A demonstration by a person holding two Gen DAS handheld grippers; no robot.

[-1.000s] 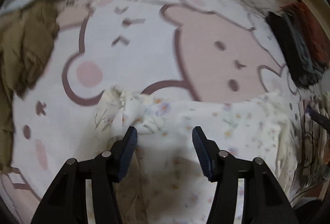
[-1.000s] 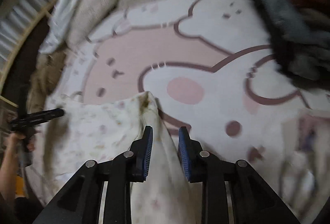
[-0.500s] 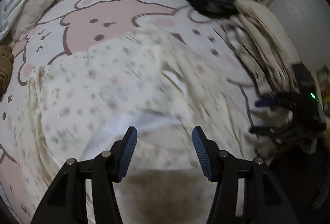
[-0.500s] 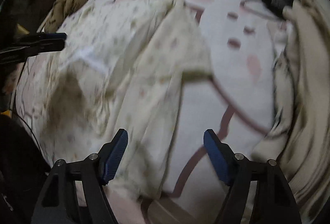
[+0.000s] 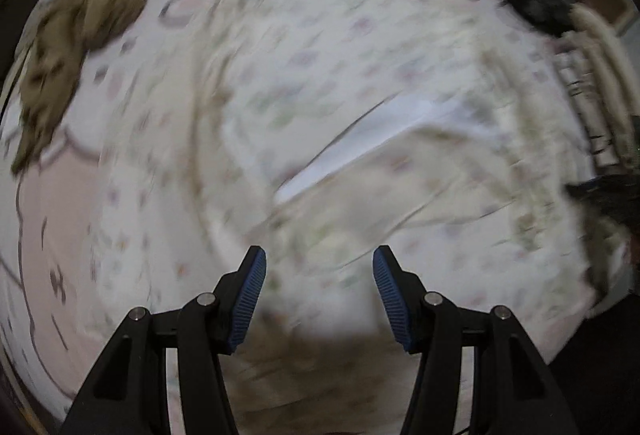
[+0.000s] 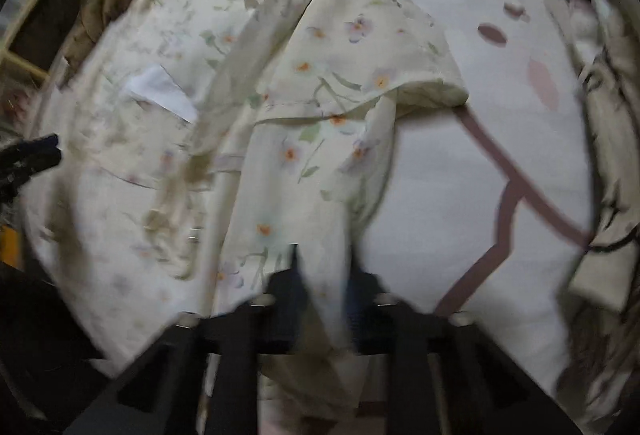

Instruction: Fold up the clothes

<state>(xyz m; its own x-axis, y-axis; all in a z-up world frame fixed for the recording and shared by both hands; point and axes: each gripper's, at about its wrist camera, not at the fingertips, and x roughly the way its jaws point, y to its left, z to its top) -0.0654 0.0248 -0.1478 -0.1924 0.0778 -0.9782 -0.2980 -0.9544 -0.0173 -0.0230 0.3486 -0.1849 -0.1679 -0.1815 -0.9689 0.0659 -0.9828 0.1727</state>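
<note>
Where motion blur smears the left view, one floral garment (image 6: 320,83) lies spread on a cartoon-print bedsheet (image 6: 460,175), its long axis unclear. Right tongs (image 6: 324,287) closing on a fold of it; left tongs (image 5: 319,299) half-wide, empty. One brown cloth (image 5: 68,55) at the edge.

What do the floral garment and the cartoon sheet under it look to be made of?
Floral garment: thin, matte woven cloth, probably light cotton, since it creases sharply and drapes limply from the right gripper. Cartoon sheet: smooth, matte printed fabric lying flat with few wrinkles; its fibre cannot be told.
</note>
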